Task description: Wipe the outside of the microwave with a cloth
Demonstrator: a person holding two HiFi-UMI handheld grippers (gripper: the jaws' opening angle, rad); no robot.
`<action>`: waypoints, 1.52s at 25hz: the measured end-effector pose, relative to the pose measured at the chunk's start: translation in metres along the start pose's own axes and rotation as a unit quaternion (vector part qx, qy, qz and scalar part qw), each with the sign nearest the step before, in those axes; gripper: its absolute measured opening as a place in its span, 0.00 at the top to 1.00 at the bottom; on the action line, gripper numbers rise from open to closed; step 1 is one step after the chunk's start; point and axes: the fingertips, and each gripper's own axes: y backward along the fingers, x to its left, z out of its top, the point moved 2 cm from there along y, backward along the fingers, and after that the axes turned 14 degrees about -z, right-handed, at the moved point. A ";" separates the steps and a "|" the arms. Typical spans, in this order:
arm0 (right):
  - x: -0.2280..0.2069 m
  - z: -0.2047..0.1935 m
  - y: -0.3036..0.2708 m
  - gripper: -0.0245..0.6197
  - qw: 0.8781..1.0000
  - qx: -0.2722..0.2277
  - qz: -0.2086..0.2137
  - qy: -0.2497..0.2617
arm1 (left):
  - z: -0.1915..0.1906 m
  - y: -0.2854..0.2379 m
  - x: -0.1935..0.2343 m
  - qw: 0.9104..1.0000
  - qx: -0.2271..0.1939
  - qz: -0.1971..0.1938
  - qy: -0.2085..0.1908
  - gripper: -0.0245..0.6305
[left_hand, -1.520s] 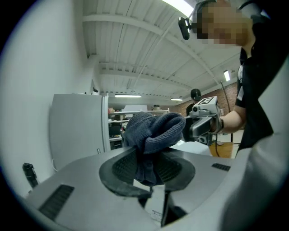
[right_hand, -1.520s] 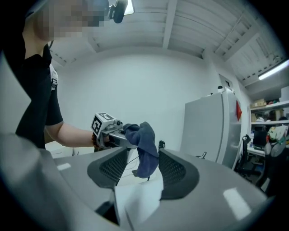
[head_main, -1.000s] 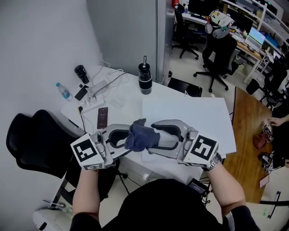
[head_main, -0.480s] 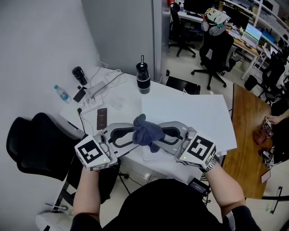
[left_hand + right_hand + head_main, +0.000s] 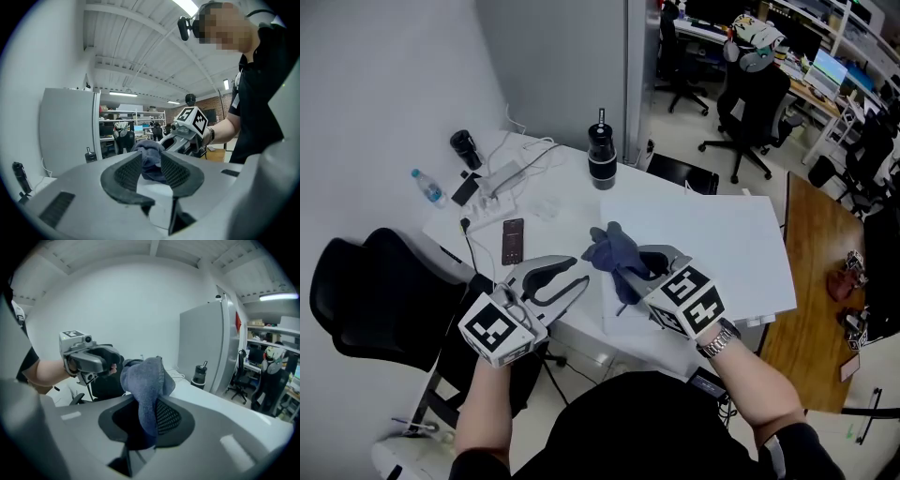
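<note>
My right tongs [image 5: 145,420] have just been closing and now pinch the blue cloth [image 5: 144,380] between their pads, jaws narrowed around the fold. My left tongs [image 5: 579,274] have just been shifting their jaws and stand wide apart with nothing gripped. The cloth shows beyond them, apart from their pads.

The cloth sits in the air over the near edge of the white desk [image 5: 546,217], just ahead of my right tips. It is bunched, not spread. Its long axis runs from a thin tail hanging below the tongs, up through the pads, to a rounded lump that points up and away from me.

I judge this step to be settling the cloth into one grip before wiping. To do it well I should keep the pinch firm and leave plenty of cloth ahead of the tips, so that fabric meets the casing and not plastic. My left tongs could tug the lump flatter. I cannot pick out the microwave with certainty from here
</note>
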 end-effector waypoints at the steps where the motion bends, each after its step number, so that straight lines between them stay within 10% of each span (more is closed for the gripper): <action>1: -0.001 -0.002 -0.005 0.84 1.000 0.012 -0.008 0.002 | 0.001 0.000 -0.001 1.000 -0.003 0.002 0.001 0.77; 18: -0.022 -0.022 -0.019 0.85 0.994 0.066 -0.074 0.039 | 0.003 -0.009 -0.005 0.999 -0.011 0.026 0.022 0.96; 38: -0.121 -0.074 0.051 0.85 0.989 0.083 -0.122 -0.001 | 0.034 -0.090 -0.041 1.000 0.006 0.013 0.007 0.96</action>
